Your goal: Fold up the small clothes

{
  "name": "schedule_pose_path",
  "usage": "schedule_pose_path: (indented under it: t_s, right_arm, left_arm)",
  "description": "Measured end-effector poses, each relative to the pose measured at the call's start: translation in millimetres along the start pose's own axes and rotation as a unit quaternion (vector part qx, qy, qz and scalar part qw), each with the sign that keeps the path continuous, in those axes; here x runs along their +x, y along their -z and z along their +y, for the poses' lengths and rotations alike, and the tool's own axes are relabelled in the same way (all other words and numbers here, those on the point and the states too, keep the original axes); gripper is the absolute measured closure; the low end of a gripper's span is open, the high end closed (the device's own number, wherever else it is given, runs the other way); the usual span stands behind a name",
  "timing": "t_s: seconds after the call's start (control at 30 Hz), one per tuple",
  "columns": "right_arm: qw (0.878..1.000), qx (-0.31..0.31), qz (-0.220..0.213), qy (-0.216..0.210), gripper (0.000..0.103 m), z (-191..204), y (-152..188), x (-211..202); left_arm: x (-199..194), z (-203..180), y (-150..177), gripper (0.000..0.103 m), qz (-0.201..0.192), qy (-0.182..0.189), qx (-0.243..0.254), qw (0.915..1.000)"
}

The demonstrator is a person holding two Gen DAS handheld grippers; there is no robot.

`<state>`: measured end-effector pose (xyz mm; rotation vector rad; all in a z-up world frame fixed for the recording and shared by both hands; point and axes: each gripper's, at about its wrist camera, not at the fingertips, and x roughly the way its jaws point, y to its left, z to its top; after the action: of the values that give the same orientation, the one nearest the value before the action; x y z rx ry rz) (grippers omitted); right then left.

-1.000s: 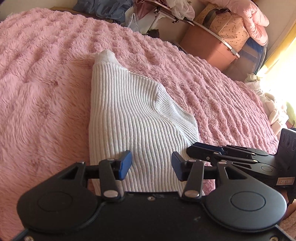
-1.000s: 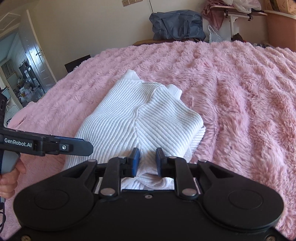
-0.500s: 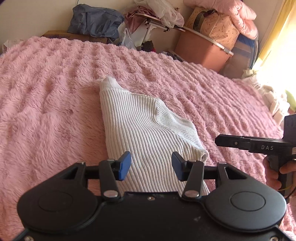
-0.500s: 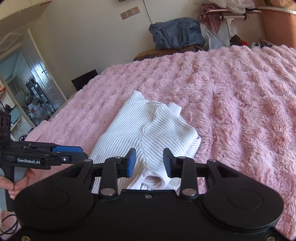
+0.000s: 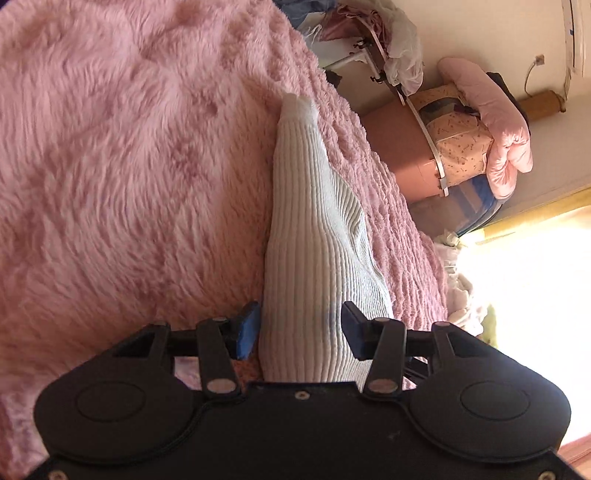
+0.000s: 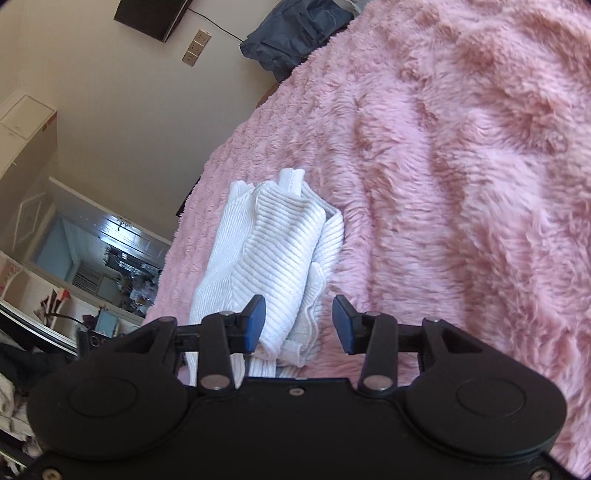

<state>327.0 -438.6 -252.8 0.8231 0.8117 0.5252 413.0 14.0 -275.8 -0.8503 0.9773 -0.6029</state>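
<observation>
A white ribbed knit sweater (image 5: 314,236) lies folded on a fluffy pink blanket (image 5: 110,166). My left gripper (image 5: 301,330) is open, low over the sweater's near end, its blue pads either side of the cloth with a gap. In the right wrist view the sweater (image 6: 273,258) shows as a folded bundle with layered edges. My right gripper (image 6: 298,325) is open at the bundle's near edge, with the cloth between and below the pads. Both views are tilted steeply.
The pink blanket (image 6: 461,184) covers the whole bed. Beyond the bed stand a brown storage bin (image 5: 399,147), a pink quilt (image 5: 495,122) on bags, and a rack with clothes. A dark blue bag (image 6: 291,33) sits at the bed's far edge. A doorway (image 6: 103,266) opens at the left.
Both grippers have rolled sideways and dropped close to the sweater's near end. The right gripper has opened wider. Neither gripper shows in the other's view any more.
</observation>
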Motion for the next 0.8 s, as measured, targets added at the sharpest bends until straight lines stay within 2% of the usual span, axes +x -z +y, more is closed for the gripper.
schedule_pose_path:
  t_s: [0.07, 0.23, 0.4, 0.63, 0.8]
  right_arm:
    - [1.0, 0.022, 0.006, -0.022, 0.061, -7.8, -2.7, 6.6]
    - [0.999, 0.036, 0.027, -0.027, 0.058, -15.6, -4.5, 21.3]
    - [0.996, 0.058, 0.038, -0.06, 0.044, -24.3, -9.4, 32.9]
    - [0.996, 0.041, 0.065, -0.051, 0.043, -16.5, -19.4, 59.6]
    - [0.995, 0.038, 0.076, -0.055, 0.037, -9.5, -23.1, 73.6]
  left_arm:
    - [5.7, 5.8, -1.4, 0.053, 0.004, 0.014, -0.006, 0.9999]
    - [14.5, 6.9, -11.8, 0.049, 0.024, 0.029, 0.007, 0.9993]
    - [24.5, 7.1, -20.4, 0.046, 0.049, 0.039, 0.02, 0.9978]
    - [46.7, -0.1, -29.4, 0.039, 0.065, 0.036, 0.037, 0.9965]
    - [59.6, -4.4, -33.1, 0.04, 0.071, 0.044, 0.042, 0.9956]
